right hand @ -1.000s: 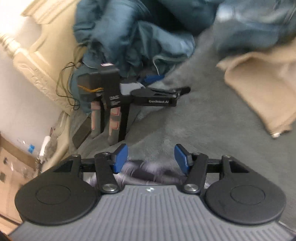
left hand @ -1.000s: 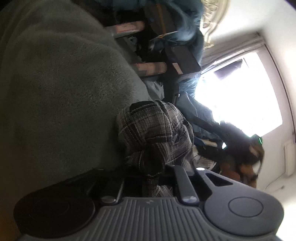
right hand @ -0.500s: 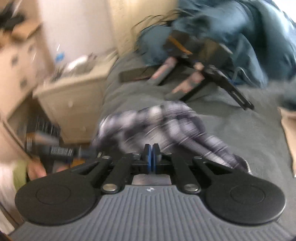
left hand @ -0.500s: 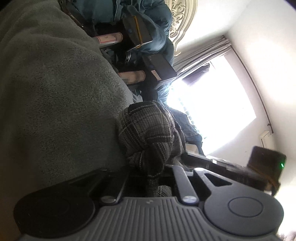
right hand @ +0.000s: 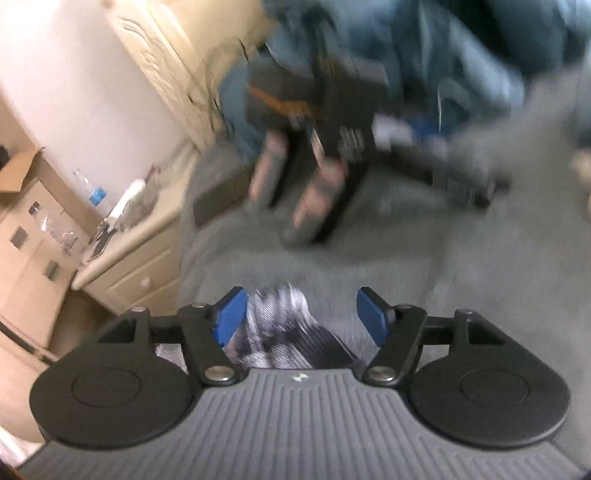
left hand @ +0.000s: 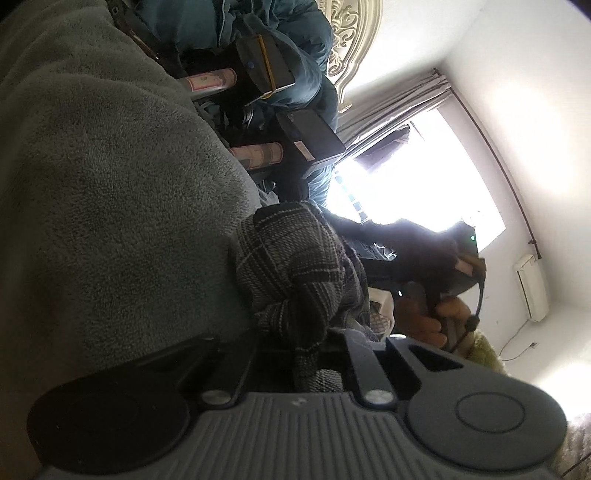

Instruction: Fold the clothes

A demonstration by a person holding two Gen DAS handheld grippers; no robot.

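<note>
While the left gripper (left hand: 303, 354) stays clamped on a bunched fold of the plaid shirt (left hand: 295, 266), the cloth rises out of its narrow jaws as a dark grey-and-white checked lump, lying against the edge of the grey fleece blanket (left hand: 110, 184) that covers the bed. Beyond the shirt in this view, a person's hand (left hand: 424, 317) grips the handle of the other gripper, dark against a bright window (left hand: 424, 177) with a curtain pulled aside. Further along the blanket lies a spare black gripper tool (left hand: 288, 125) with pink-labelled handles, next to a rumpled teal duvet (left hand: 229, 29) and a carved cream headboard (left hand: 351, 37).

From the right wrist view, which is blurred by motion, the right gripper (right hand: 299, 317) has just been opening; its blue pads (right hand: 231, 317) stand apart, and a stretch of the plaid shirt (right hand: 284, 332) shows between and below them, though neither pad presses on it. Ahead on the grey blanket (right hand: 369, 266) sits the same black tool (right hand: 332, 147), with the teal duvet (right hand: 461, 55) behind. Off to the left stands a cream bedside cabinet (right hand: 140, 266) with a water bottle (right hand: 92, 192) on top.
</note>
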